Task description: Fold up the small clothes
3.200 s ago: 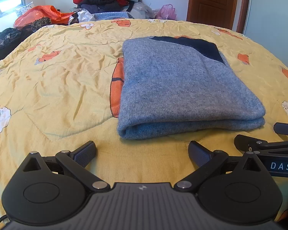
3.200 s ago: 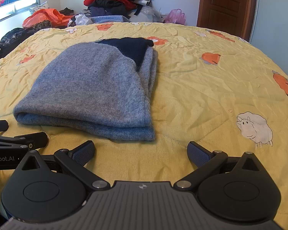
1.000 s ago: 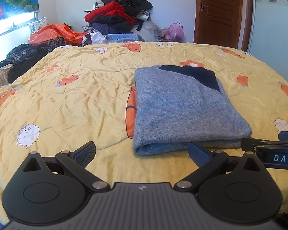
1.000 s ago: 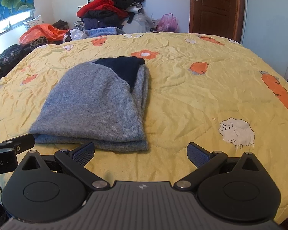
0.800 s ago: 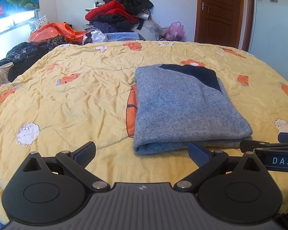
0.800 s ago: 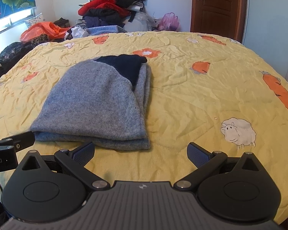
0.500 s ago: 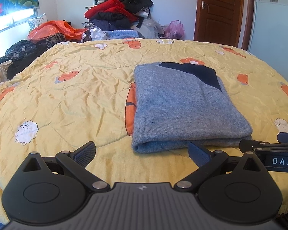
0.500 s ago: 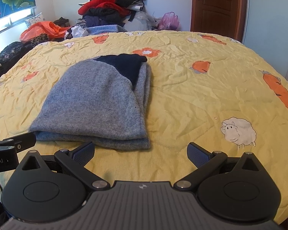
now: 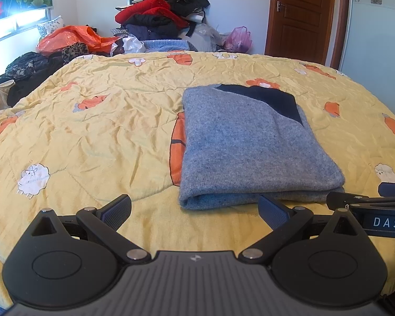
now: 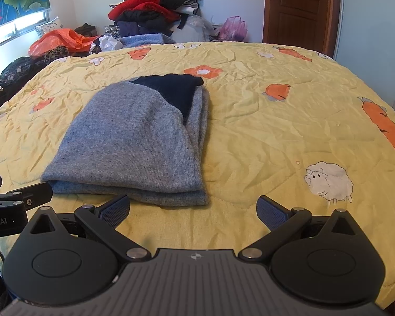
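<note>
Folded grey knitted sweater with navy patch [image 9: 250, 144] lies mid-bed on the yellow printed quilt [image 9: 92, 131], long axis running away from me. Left tool [image 9: 194, 208] and right tool [image 10: 193, 208] both spread, empty, flanking its near edge; I judge the left nearer.

Daylight is pouring in from the window [image 9: 18, 23] at far left, blowing out to white glare there; bedspread [image 9: 105, 121] is showing evenly bright, shadows soft. Fisheye is bending the door [image 10: 300, 8] and the edges; frames are staying sharp throughout
</note>
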A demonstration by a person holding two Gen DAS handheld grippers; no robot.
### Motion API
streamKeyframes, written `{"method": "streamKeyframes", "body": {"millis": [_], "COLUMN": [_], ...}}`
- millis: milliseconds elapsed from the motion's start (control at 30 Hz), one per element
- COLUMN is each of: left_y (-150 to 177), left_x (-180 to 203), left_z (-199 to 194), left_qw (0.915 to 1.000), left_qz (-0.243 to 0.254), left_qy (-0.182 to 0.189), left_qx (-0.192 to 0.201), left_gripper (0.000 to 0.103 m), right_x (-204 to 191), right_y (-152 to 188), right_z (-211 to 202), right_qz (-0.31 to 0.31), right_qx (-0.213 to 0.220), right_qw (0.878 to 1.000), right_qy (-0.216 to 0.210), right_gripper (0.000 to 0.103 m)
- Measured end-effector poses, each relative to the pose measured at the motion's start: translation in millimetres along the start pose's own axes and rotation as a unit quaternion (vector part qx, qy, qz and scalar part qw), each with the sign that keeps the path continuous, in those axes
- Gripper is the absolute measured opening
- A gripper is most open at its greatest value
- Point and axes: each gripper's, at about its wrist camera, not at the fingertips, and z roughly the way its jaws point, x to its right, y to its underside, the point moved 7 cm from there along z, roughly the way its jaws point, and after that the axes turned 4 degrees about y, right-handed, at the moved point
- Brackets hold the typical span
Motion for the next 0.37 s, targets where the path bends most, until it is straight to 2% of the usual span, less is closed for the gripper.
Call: {"method": "streamKeyframes", "body": {"millis": [233, 367], "left_y": [-0.9, 0.7], "left_x": [-4.9, -7.4], "left_z": [-3.1, 1.3], "left_qw": [0.9996, 0.9992], "left_qz": [-0.022, -0.033], "left_qy": [0.012, 0.024], "left_qx": [0.012, -0.004], "left_gripper": [0.103, 0.103], "right_x": [0.2, 2.9], "right_y": [-0.4, -1.8], "right_z": [0.7, 0.6], "right_qz": [0.002, 0.011], "right_qx": [0.000, 0.001], "right_qw": [1.000, 1.000], "right_qy": [-0.001, -0.005], "right_gripper": [0.102, 0.102]}}
